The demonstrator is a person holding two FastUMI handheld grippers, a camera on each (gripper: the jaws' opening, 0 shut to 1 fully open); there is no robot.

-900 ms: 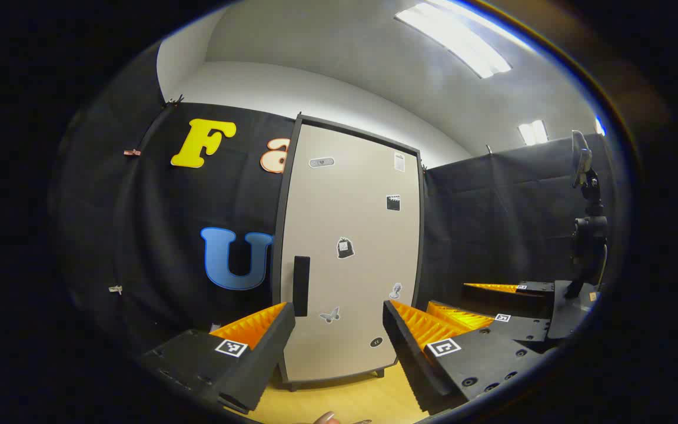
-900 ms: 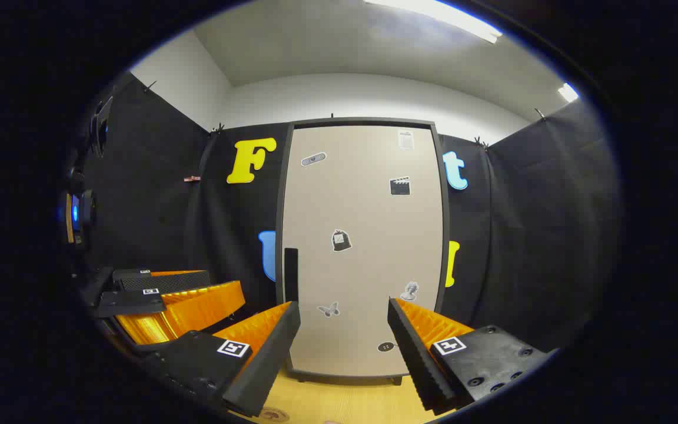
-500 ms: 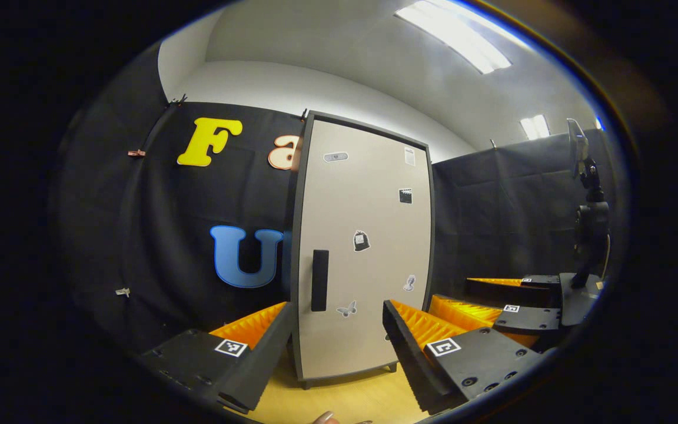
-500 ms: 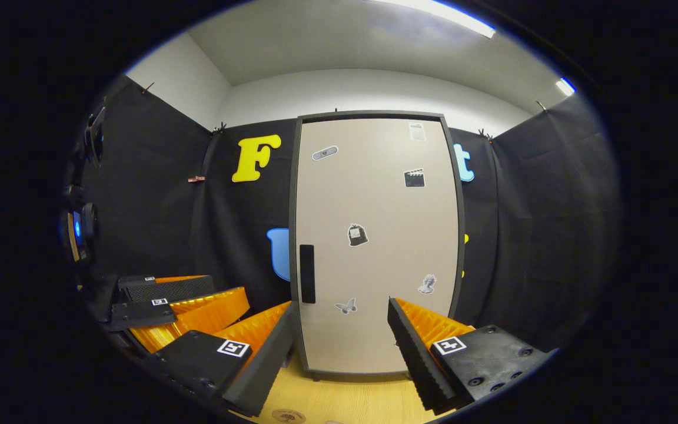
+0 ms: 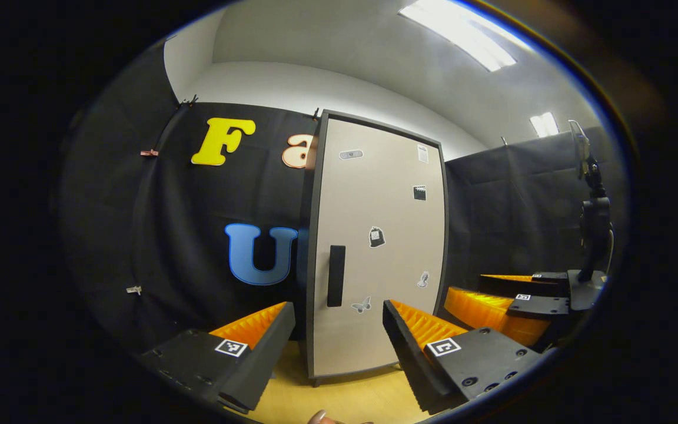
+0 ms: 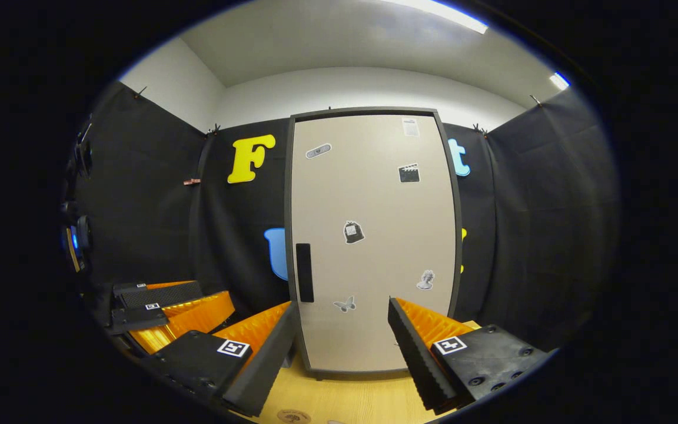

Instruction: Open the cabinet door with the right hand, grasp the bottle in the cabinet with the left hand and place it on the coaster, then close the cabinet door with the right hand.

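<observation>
Cabinet [image 6: 374, 235]: tall, beige-fronted, dark-framed, standing upright on the pale wooden worktop [image 6: 345, 397] against the booth's black cloth wall; the landmark for all entries below. Cabinet door [image 5: 380, 247]: shut flush in its frame, carrying several small stickers; being shut, it hides the interior. Handle [image 6: 304, 272]: a dark vertical bar low on the door's left edge, which suggests hinges on the right side, so the pull should come from the left. Right gripper [image 6: 342, 341]: in front of the cabinet and near it, fingers spread wide and empty, one to each side of the door's lower part, the left finger just below the handle; judged to be lined up this way because the opening of the door falls to this hand first. Left gripper [image 5: 339, 341]: in front of the cabinet and off to its left, likewise released with nothing between the fingers; probably held back because its grasp waits on the door. Bottle: presumably inside the cabinet behind the closed door. Coaster [image 6: 292, 416]: possibly the round disc at the worktop's near edge in front of the cabinet, though too clipped to be sure. Task status: first step not yet done.
</observation>
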